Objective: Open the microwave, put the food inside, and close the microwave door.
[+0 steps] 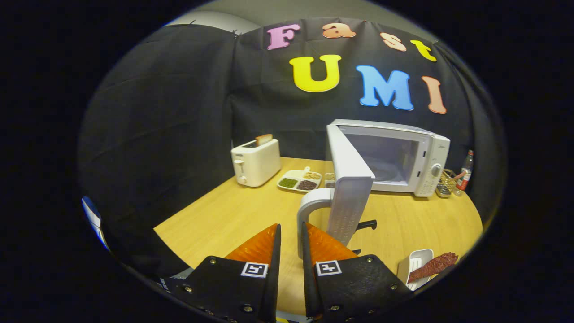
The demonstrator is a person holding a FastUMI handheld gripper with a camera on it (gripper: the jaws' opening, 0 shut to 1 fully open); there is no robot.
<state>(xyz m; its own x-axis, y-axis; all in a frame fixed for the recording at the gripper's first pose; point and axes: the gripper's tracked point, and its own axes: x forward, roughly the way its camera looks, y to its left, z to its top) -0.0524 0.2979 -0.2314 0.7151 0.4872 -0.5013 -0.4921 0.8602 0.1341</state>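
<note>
While fingers narrow beside the door handle: gripper, microwave open, branding unreadable.

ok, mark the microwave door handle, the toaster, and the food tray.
microwave door handle [308, 211], gripper view, curved upper part.
toaster [255, 163], gripper view, front face.
food tray [415, 264], gripper view, white rim.

You have a white microwave in front of you, its open door white too, with a paler grey handle. The bench beneath is light honey-coloured wood grain. Your toaster is cream, with a browned slice of bread in it. The white divided tray holds green, dark brown and beige fillings. Near you, a white dish carries reddish-brown food. The bottle beside the microwave has a red label.
</note>
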